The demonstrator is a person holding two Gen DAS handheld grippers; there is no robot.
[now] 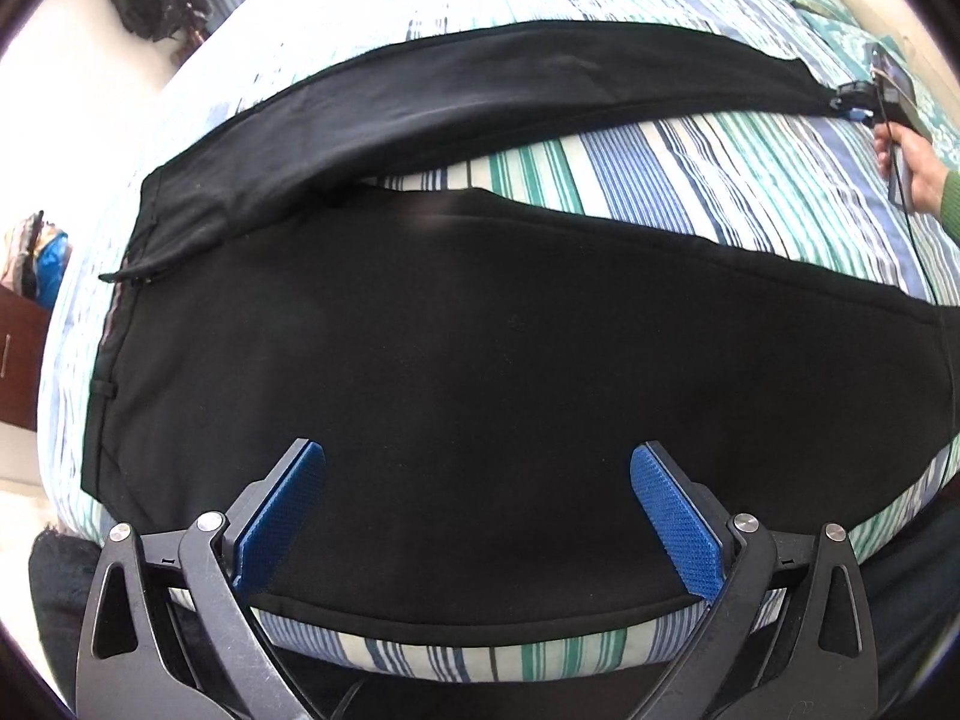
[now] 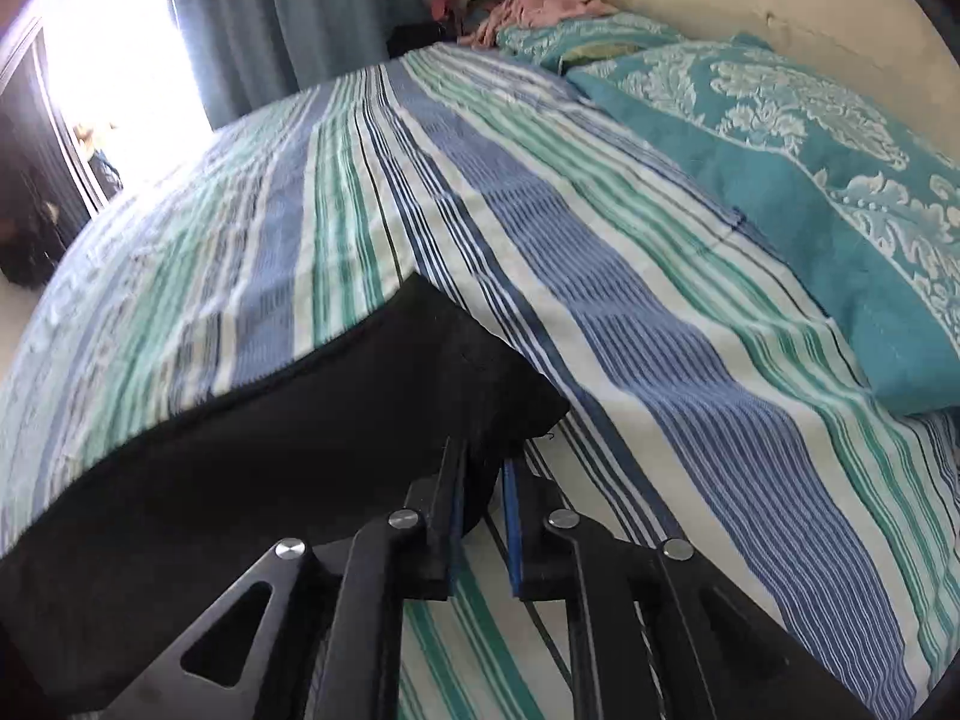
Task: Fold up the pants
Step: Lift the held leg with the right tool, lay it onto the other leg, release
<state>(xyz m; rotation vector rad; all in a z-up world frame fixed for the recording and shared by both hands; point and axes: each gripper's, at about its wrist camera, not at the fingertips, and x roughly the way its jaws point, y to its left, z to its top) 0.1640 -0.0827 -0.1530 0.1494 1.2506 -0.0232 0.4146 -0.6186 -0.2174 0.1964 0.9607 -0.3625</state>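
Left claw (image 1: 477,516): your blue pads stand wide apart with nothing between them, low over the near pant leg close to its near edge.
Right claw (image 2: 480,516): your jaws are nearly together with the hem of the far leg pinched between them; the cloth bunches at the tips, so it looks gripped, though the pad contact itself is hidden.
Right hand (image 1: 912,162): in the left view it holds that claw at the far leg's end, a green sleeve behind it.
Pants (image 1: 480,330): black, spread flat on the bed (image 1: 660,180), legs parted in a V with striped sheet showing between them, waistband to the left.
Look: plain dark cloth, smooth, a belt loop on the waistband.
Pillow (image 2: 810,180): teal, patterned, to the right of your right claw.
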